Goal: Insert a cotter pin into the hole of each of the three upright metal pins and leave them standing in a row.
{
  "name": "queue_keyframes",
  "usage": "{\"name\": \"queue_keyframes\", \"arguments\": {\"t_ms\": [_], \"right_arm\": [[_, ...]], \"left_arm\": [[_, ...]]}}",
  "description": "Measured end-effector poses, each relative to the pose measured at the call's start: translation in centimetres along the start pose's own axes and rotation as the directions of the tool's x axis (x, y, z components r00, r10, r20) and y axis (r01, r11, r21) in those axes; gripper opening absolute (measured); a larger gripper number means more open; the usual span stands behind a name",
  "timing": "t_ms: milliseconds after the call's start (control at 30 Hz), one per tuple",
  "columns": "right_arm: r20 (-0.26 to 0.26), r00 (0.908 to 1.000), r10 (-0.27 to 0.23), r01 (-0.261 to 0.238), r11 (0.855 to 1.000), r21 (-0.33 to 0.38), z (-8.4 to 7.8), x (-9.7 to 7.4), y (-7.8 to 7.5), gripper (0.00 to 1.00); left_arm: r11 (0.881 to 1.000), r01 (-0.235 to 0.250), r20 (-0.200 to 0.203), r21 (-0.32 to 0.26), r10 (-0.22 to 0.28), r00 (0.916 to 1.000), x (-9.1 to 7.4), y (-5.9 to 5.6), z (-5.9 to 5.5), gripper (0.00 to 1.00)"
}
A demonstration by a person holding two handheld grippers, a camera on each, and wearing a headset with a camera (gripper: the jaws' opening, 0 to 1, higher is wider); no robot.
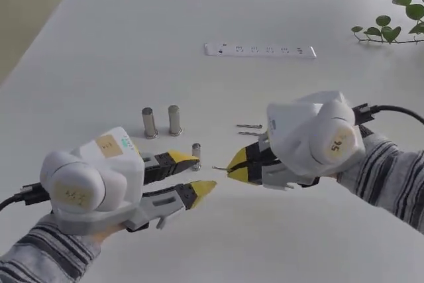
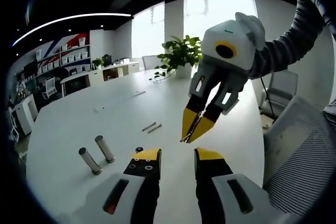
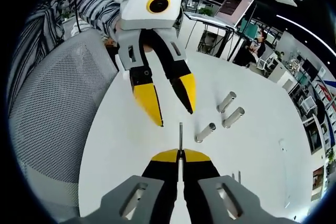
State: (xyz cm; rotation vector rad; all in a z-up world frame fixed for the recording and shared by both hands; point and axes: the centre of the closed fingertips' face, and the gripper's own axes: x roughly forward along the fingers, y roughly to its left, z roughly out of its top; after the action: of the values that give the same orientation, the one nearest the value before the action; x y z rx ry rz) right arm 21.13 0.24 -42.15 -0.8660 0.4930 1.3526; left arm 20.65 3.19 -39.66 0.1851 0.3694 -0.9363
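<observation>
The right gripper (image 3: 180,157) has its black, yellow-tipped jaws pressed together on a thin silver cotter pin (image 3: 180,137). The pin's free end sticks straight out past the tips.

Facing it, the left gripper (image 1: 191,172) has its jaws spread wide and holds nothing. In the right gripper view its two yellow tips hang just beyond the end of the held pin, without touching it.

In the head view a short grey metal pin (image 1: 196,152) stands on the white table (image 1: 132,44) just beside the tip of the left gripper's farther jaw. The cotter pin points toward it but stops short of it.

A little farther out stand a second grey metal pin (image 1: 149,122) and a third grey metal pin (image 1: 174,119). Both are upright and close side by side, not touching.

Two spare cotter pins (image 1: 249,126) lie flat on the table near the right gripper's body.

Well beyond them lies a long white power strip (image 1: 260,50). A green leafy plant (image 1: 397,21) trails in at the far corner. Striped sleeves (image 1: 391,170) cover the person's forearms behind both grippers.
</observation>
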Motion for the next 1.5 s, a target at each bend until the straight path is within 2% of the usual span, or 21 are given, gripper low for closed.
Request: {"name": "queue_keyframes", "arguments": {"t_ms": [167,300,400,667,867,1033,1200,1500], "right_arm": [[-0.037,0.9989,-0.029,0.03,0.999,0.029,-0.7,0.8,-1.2,0.0],[-0.056,0.9973,-0.048,0.051,0.997,0.053,-1.2,1.4,-2.1,0.0],[-0.066,0.996,-0.06,0.064,0.996,0.068,-1.4,1.9,-2.7,0.0],[-0.089,0.9933,-0.073,0.082,0.992,0.1,-2.0,3.2,-3.7,0.0],[-0.101,0.9923,-0.071,0.084,0.988,0.127,-2.4,3.9,-4.1,0.0],[-0.098,0.9932,-0.064,0.078,0.984,0.158,-2.4,4.4,-4.2,0.0],[-0.102,0.9932,-0.056,0.073,0.984,0.163,-2.5,4.7,-4.3,0.0],[-0.108,0.9928,-0.051,0.069,0.983,0.171,-2.5,5.1,-4.4,0.0]], "left_arm": [[0.997,-0.073,0.0,-0.031,0.073,0.9974,0.3,1.5,-0.8,0.28],[0.99,-0.128,0.0,-0.056,0.128,0.9918,0.8,2.5,-1.3,0.28],[0.985,-0.153,-0.015,-0.074,0.152,0.9882,1.4,3.1,-2.0,0.26],[0.972,-0.218,-0.039,-0.089,0.215,0.9759,2.7,4.7,-2.8,0.24],[0.965,-0.245,-0.079,-0.095,0.238,0.968,3.8,5.4,-3.8,0.22],[0.959,-0.262,-0.095,-0.106,0.252,0.963,4.5,5.8,-4.4,0.2],[0.953,-0.268,-0.105,-0.143,0.255,0.9613,5.2,6.1,-5.0,0.16],[0.945,-0.281,-0.121,-0.169,0.263,0.9571,5.9,6.3,-5.5,0.1]]}}
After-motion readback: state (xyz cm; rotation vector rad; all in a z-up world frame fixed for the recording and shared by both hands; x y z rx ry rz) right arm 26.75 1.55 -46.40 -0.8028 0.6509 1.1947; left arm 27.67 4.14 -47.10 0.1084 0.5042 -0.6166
